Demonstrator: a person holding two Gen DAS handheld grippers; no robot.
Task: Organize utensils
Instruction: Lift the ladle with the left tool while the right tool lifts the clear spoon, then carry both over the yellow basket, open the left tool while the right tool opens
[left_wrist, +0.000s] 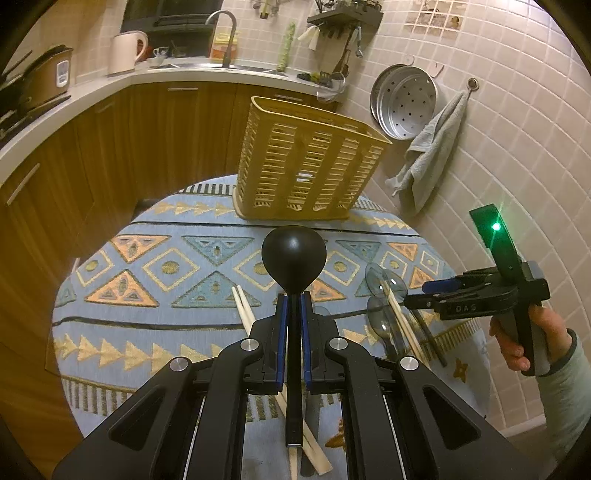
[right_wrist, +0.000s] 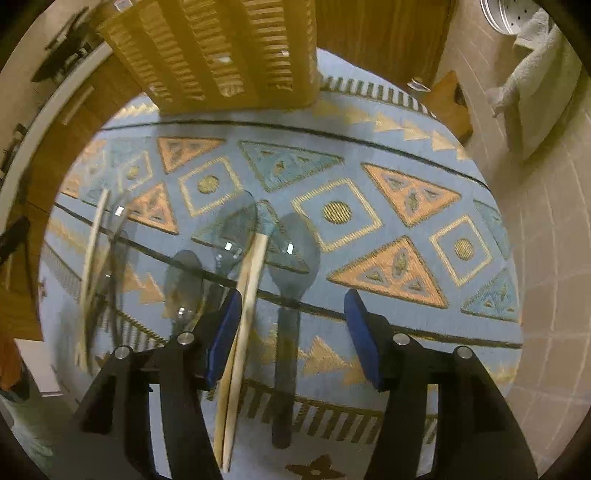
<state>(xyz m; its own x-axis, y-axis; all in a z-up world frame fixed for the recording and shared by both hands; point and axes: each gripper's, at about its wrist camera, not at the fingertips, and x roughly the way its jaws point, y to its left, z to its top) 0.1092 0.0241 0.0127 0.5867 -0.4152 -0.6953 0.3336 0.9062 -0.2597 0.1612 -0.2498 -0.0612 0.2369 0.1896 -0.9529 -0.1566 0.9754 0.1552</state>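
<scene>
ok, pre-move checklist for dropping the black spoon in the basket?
1. Left gripper shut on black spoon: ok.
2. Spoon clear of the table, bowl end forward: ok.
3. Yellow slotted basket upright at the far edge of the patterned tablecloth: ok.
4. Space free inside the basket: cannot tell.
5. Right gripper off to the side, away from the basket: ok.
6. Right gripper open over a clear spoon and chopsticks, gripping neither: ok.
</scene>
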